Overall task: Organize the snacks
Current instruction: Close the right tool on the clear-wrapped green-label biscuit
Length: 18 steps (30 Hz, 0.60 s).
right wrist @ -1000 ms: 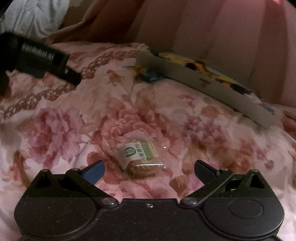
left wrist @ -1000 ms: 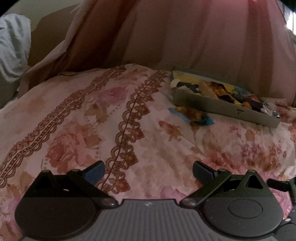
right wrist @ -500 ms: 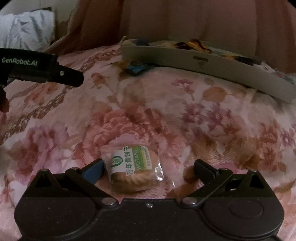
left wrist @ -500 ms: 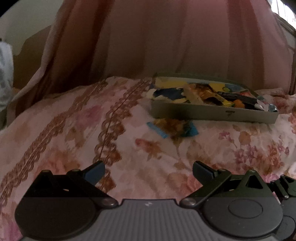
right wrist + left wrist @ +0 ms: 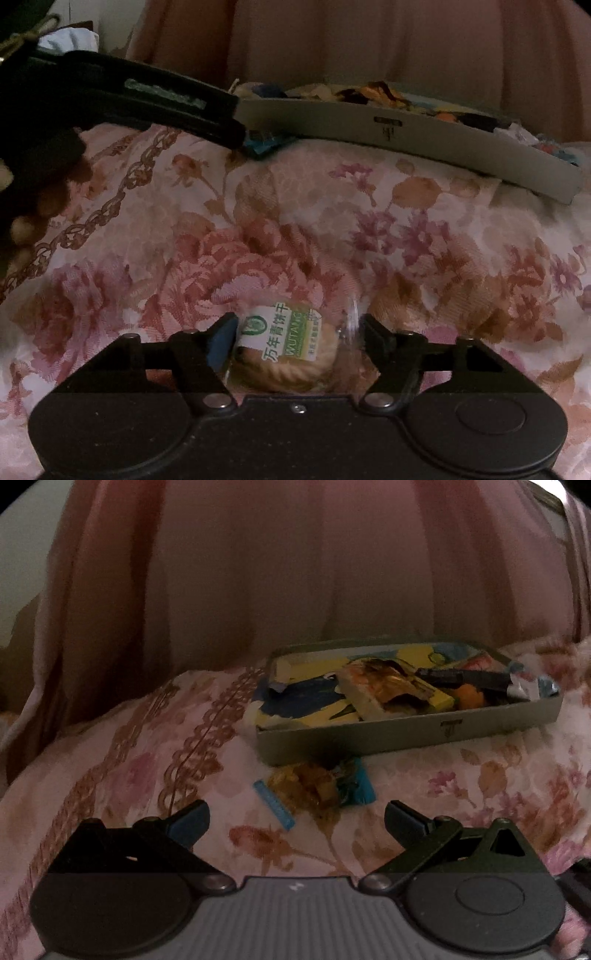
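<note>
Wrapped biscuit (image 5: 291, 350) sits between right gripper (image 5: 295, 338) jaws.

Right-wrist view: left tongs (image 5: 236, 136) cover the tray's (image 5: 369, 127) left end and most of a blue wrapper (image 5: 264, 144). Biscuit pack (image 5: 291, 350) bottom hidden behind right tongs' (image 5: 295, 338) body. Tray contents too jumbled, dim to ID. Upper-left pale cloth (image 5: 72, 40) cut by frame edge.

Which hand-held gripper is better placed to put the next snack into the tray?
Right. The right hand-held gripper has closed on the wrapped biscuit, with the tray ahead. The left hand-held gripper is open and empty.
</note>
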Tool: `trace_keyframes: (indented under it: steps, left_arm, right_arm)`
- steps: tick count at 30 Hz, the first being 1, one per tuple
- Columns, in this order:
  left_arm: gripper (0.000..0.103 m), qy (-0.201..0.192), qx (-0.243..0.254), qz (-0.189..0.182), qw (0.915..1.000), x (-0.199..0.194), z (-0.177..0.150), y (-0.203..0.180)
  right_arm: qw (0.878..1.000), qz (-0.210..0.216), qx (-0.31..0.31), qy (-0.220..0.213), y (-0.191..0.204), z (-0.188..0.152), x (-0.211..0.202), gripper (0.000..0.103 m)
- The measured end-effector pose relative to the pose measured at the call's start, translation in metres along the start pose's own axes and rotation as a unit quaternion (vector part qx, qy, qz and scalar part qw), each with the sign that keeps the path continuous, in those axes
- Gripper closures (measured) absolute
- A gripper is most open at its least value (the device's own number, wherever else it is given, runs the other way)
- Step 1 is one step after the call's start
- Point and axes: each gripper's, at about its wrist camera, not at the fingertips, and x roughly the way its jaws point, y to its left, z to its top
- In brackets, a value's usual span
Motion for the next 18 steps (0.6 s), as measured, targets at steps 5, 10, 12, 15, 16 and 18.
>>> trace_keyframes:
  steps: [5, 10, 12, 15, 16, 18]
  left_arm:
    - [0.001, -0.015, 0.053, -0.004, 0.9985, 0.016, 0.008, -0.005]
    - [0.001, -0.006, 0.098, -0.038, 0.9944, 0.039, 0.016, -0.008]
    - [0.001, 0.010, 0.111, -0.070, 0.9913, 0.049, 0.022, -0.009]
    - [0.001, 0.047, 0.134, -0.121, 0.9825, 0.065, 0.028, -0.011]
    - [0.001, 0.061, 0.147, -0.135, 0.9780, 0.070, 0.029, -0.013]
    - [0.001, 0.074, 0.170, -0.143, 0.9722, 0.076, 0.027, -0.016]
  right_arm:
    - [1.000, 0.000, 0.009, 0.025, -0.002, -0.001, -0.004, 0.019]
    - [1.000, 0.005, 0.021, 0.014, -0.002, -0.002, -0.006, 0.045]
    - [1.000, 0.002, 0.017, 0.001, 0.000, -0.001, -0.004, 0.049]
    - [1.000, 0.002, 0.021, -0.018, 0.000, 0.001, 0.001, 0.050]
    - [0.999, 0.003, 0.023, -0.023, -0.001, 0.001, 0.001, 0.050]
    - [0.999, 0.007, 0.025, -0.026, -0.001, 0.001, 0.001, 0.049]
